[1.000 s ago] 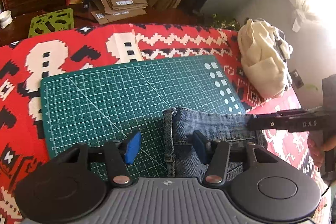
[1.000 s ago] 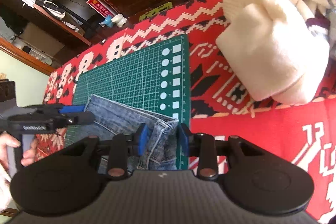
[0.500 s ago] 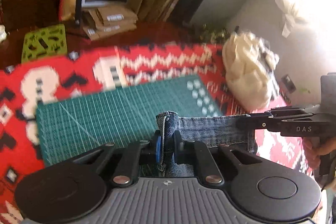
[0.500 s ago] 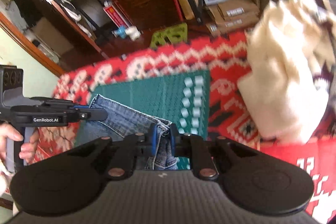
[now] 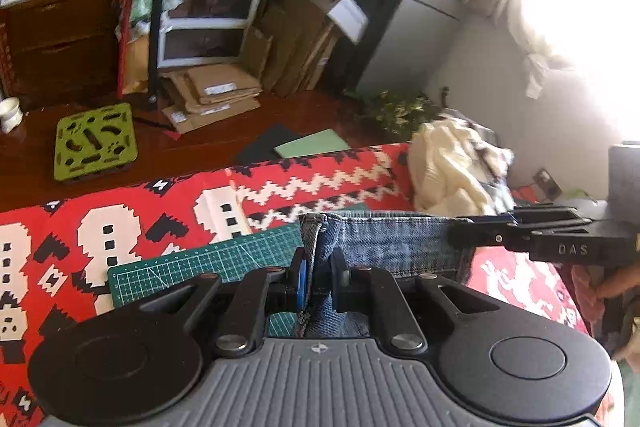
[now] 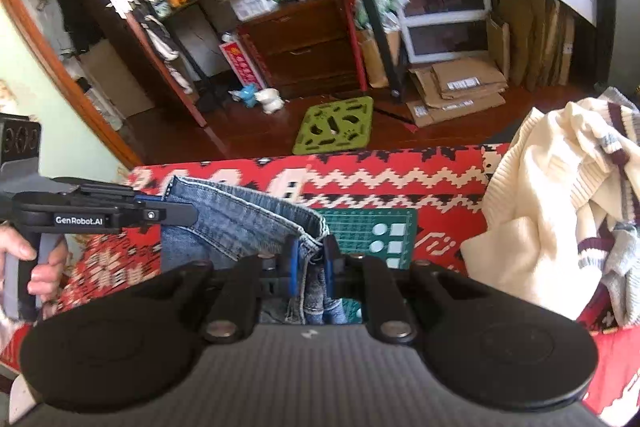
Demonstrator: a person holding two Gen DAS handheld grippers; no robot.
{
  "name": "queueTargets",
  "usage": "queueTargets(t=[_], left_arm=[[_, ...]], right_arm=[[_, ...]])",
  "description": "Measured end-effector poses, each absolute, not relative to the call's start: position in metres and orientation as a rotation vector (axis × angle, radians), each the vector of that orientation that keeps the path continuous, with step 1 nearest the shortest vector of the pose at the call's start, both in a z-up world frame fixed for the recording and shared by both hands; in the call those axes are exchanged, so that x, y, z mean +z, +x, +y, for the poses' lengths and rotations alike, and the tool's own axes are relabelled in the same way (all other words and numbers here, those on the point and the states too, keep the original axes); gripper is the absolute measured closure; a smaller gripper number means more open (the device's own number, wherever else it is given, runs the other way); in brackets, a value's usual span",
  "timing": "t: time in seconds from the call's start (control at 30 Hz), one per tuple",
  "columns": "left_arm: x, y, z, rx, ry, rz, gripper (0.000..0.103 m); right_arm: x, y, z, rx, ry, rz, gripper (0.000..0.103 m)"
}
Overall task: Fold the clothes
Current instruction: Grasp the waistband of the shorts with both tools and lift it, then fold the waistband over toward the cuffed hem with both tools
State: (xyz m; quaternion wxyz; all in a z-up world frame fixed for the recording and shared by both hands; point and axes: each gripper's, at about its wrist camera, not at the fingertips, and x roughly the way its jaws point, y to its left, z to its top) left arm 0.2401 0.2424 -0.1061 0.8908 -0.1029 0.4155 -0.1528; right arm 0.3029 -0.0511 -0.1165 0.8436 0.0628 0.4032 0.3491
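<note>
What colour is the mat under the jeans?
Green with a white grid, on the mat; clearest in the left wrist view.

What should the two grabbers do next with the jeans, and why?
Probably carry the jeans forward and lay the held edge down on the green mat to make a fold. The left gripper and right gripper are each shut on an end of the same denim edge, which hangs stretched between them above the mat.

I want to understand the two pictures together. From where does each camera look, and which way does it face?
Left wrist: sits on the left tool, faces shelves across the jeans; shows the right tool and hand.
Right wrist: sits on the right tool, same direction; shows the left tool and hand.
Shared: jeans, green mat, cream sweater.
</note>
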Motion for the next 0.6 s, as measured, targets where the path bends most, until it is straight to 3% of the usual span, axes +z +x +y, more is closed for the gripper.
queueTargets(t=[0.33, 0.47, 0.6], left_arm=[[-0.071, 0.123, 0.211, -0.433, 0.012, 0.833, 0.092], [-0.090, 0.075, 0.198, -0.443, 0.035, 0.887, 0.091], [-0.125, 0.038, 0.185, -0.424, 0.064, 0.988, 0.083]], right_arm=[[-0.090, 0.164, -0.069, 0.860, -0.058, 0.678, 0.090], [-0.111, 0.102, -0.073, 0.883, -0.123, 0.696, 0.089], [-0.147, 0.058, -0.075, 0.890, -0.184, 0.773, 0.086]])
